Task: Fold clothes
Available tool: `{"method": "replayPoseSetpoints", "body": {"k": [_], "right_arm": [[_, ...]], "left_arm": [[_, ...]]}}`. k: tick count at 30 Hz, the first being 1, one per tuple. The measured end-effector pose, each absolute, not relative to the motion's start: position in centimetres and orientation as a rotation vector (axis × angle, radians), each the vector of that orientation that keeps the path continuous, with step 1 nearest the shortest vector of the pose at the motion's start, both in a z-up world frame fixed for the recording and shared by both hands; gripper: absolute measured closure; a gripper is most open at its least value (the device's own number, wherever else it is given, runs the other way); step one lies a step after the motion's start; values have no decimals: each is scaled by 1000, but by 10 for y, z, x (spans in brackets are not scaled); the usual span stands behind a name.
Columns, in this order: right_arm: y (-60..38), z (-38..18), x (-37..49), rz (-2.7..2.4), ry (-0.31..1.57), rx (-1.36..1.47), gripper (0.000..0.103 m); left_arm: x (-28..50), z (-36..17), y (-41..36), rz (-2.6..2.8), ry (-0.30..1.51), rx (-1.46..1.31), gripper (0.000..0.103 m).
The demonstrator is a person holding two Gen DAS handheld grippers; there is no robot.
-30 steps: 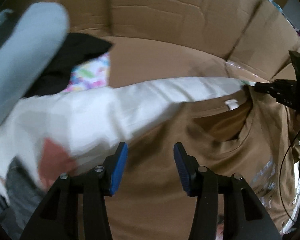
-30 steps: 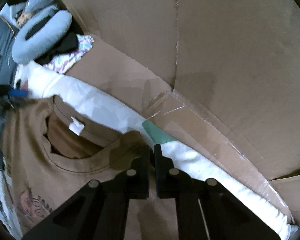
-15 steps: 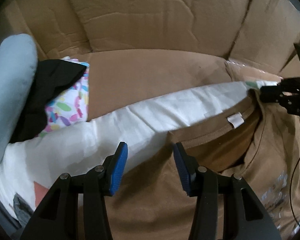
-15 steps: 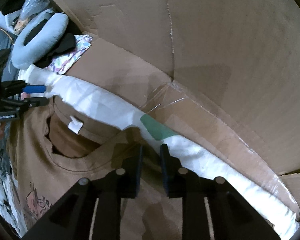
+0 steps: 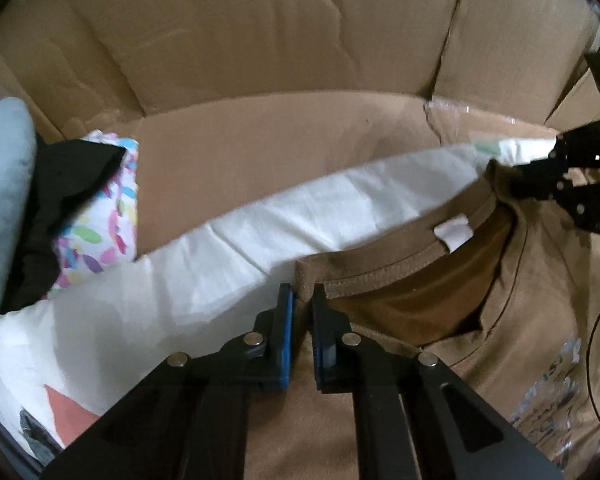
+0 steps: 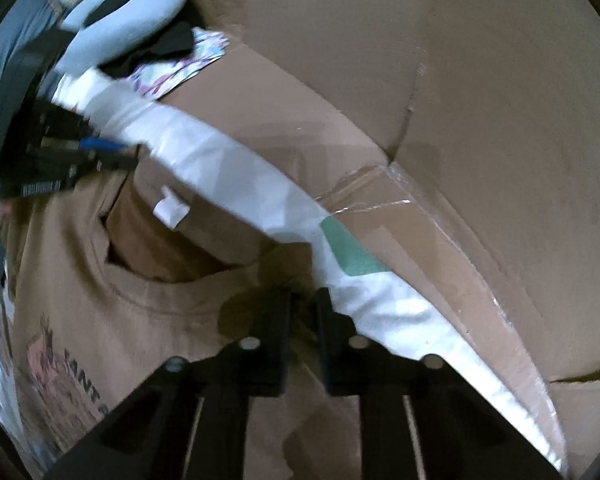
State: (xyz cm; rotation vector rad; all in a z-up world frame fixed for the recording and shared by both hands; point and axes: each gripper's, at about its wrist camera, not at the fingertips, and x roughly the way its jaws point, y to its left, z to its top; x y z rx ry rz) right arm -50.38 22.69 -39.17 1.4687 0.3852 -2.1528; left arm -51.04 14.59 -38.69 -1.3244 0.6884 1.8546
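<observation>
Black fingers (image 5: pixel 328 320) with blue pads, silver screws.

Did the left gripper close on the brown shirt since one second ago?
Yes. The left gripper, wide open before, now has its jaws shut on the brown shirt at the collar edge, beside the white cloth.

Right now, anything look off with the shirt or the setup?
Nothing damaged or spilled. The brown printed T-shirt lies partly over a white cloth, and loose clothes sit heaped beside a pale blue cushion at the cardboard's edge.
</observation>
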Motion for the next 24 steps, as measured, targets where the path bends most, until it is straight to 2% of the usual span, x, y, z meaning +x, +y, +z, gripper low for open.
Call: {"method": "replayPoseSetpoints", "body": {"k": [5,9,12,13,14,16,17,18,24], "right_arm": [[231,-378,-500,-2242,423,1386,95],[227,-391,-503,-2232,446,1448,93],[231,-393,-506,-2222,377,1504,86],[234,-390,-507,-2226,338,1513,76],[238,-384,-506,-2224,315,1510,61],[248,-370,-502,-2221,283,1499,57],[254,-362,-499,-2222,274,1491,57],[260,-355,-494,-2218,273,1494,57],[301,-307,-455,-2226,295,1527,57]], "left_arm": [[-511,-384,140,1893,662,-1322,96],[-515,-404,150,1882,641,-1466,92],[-519,-400,150,1901,588,-1503,90],[-520,-397,148,1909,564,-1512,88],[-520,-393,146,1918,539,-1514,81],[-517,-381,141,1942,490,-1492,61],[-515,-374,139,1954,469,-1482,48],[-513,-368,136,1966,447,-1473,44],[-492,-341,127,2001,380,-1443,44]]}}
